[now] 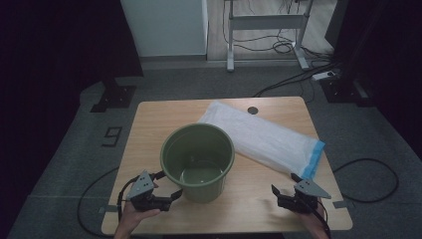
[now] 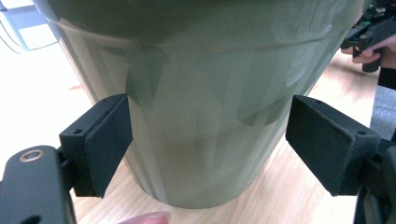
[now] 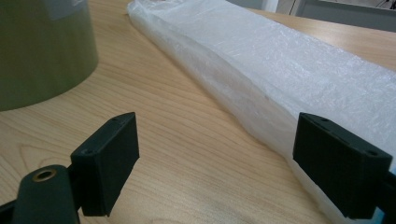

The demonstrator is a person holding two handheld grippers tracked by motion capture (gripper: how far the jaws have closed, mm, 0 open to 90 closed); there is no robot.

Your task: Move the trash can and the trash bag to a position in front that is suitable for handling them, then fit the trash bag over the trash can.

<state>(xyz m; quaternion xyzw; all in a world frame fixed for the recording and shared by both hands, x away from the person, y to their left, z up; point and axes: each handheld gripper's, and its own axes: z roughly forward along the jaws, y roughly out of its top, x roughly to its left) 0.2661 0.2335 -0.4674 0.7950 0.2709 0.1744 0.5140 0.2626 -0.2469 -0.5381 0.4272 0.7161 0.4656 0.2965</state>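
From the high view, the green bucket (image 1: 197, 160) stands mid-table, the folded plastic bag (image 1: 263, 139) behind it to the right. The left gripper (image 2: 205, 140) gapes wide around the bucket's wall (likely steadying it), gripping nothing. The right gripper (image 3: 215, 158), equally spread and empty, faces the bag beside the bucket.

A green bucket (image 1: 197, 160) stands upright on the wooden table (image 1: 149, 119), with a white plastic bag (image 1: 263, 137) lying flat just beside it. The left gripper (image 1: 166, 193) sits against the bucket's base with its jaws spread. The right gripper (image 1: 281, 189), also spread, rests near the bag's blue end.
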